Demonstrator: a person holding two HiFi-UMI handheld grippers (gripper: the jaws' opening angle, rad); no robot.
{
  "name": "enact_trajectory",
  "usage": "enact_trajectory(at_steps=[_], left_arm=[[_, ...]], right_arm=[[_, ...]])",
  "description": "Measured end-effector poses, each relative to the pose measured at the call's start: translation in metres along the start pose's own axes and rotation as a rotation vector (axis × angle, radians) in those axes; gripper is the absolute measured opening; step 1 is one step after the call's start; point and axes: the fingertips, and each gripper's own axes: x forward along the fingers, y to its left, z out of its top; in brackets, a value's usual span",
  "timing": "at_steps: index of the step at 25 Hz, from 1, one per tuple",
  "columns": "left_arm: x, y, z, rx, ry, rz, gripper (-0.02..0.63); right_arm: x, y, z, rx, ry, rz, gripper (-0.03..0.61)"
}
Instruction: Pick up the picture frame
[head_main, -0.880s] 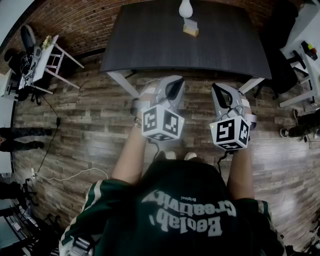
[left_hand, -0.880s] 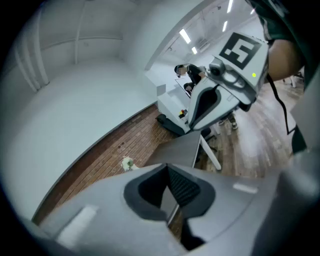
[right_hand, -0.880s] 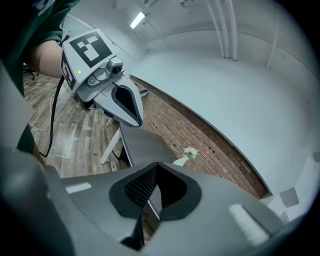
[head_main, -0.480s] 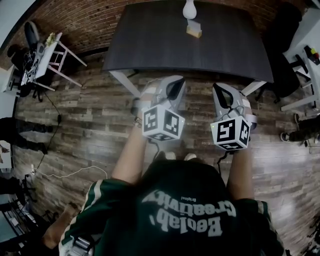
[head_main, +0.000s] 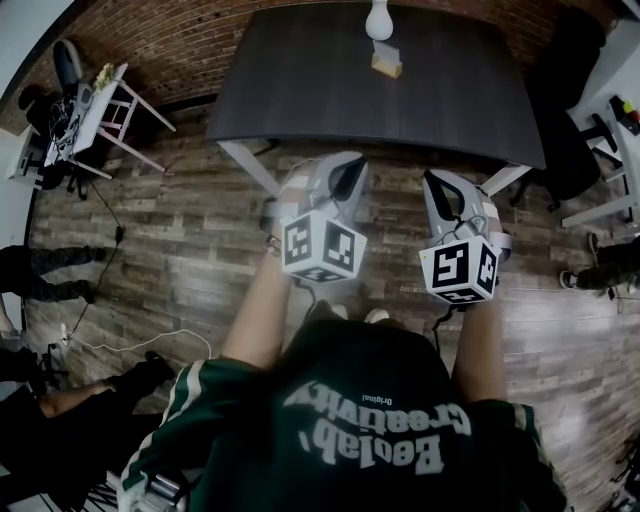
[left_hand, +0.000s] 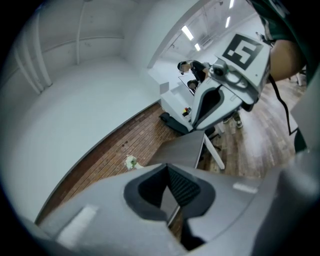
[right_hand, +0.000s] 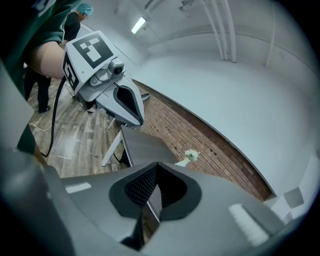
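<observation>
Jaws on your left gripper (left_hand: 172, 210) are sitting closed, pad against pad, with nothing between them, and the jaws on your right gripper (right_hand: 150, 210) are doing the same, closed and empty. You are holding both grippers side by side, apart from each other, over the brown wood-plank floor (head_main: 180, 240). They are hanging short of the near edge of the dark grey rectangular table with white legs (head_main: 320, 100) and pointing toward it. The small tan picture frame (head_main: 386, 66) is standing on the table near its far edge, roughly midway across, well apart from both grippers. A white rounded vase (head_main: 378, 20) is standing just behind it, closer to the red brick wall (head_main: 180, 40) that is running along the far side of the table. Neither gripper is touching the table or the frame
</observation>
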Motion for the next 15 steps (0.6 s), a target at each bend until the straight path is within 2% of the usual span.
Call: enact_trajectory(at_steps=[15], left_arm=[[0.001,-0.032,0.019,-0.016,0.038,0.04,0.002]], right_arm=[[-0.025,0.0,-0.036,0.003,-0.035,0.029,0.006]])
